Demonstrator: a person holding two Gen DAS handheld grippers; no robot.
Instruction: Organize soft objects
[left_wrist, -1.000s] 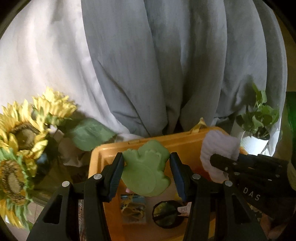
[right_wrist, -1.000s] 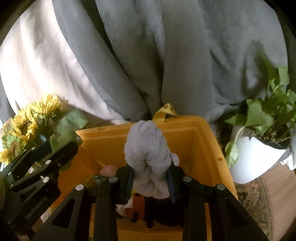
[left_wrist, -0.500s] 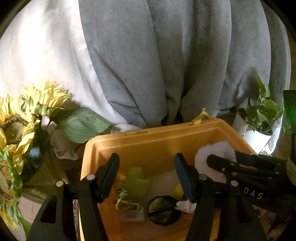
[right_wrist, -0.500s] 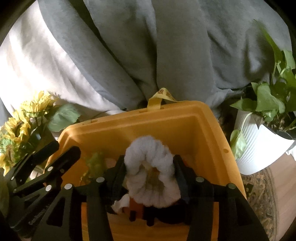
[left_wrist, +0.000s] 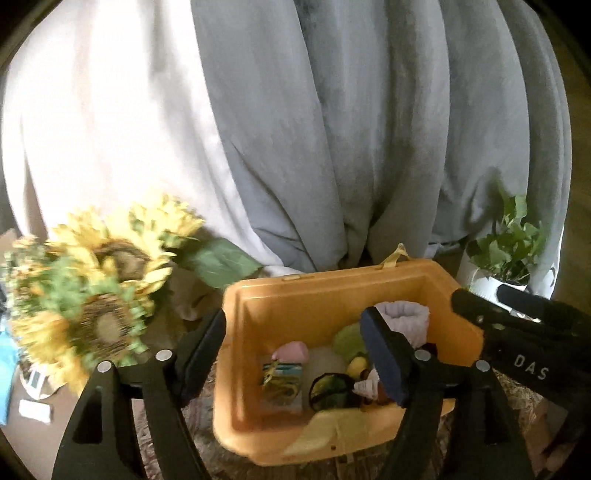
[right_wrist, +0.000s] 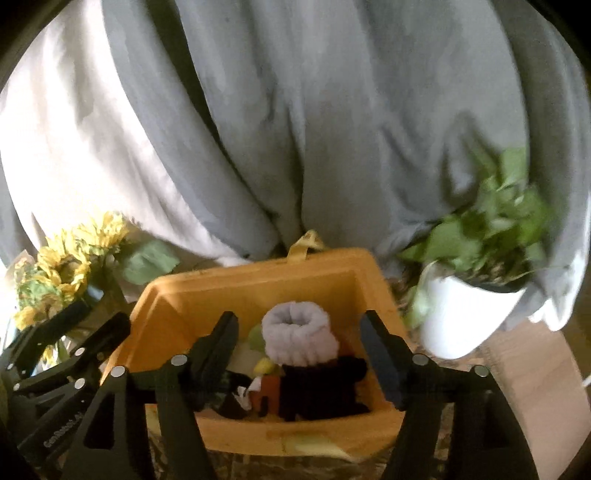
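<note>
The white rolled towel (right_wrist: 300, 336) is sitting inside the orange bin (right_wrist: 177, 306) — lying free between the right gripper (right_wrist: 299, 363)'s wide-apart fingers. The left gripper (left_wrist: 295, 354) is hanging open too — green sponge (left_wrist: 347, 338) resting in the bin beyond it.

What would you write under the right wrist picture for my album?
Open right gripper above the white sock resting in the yellow bin, plant alongside.
</note>
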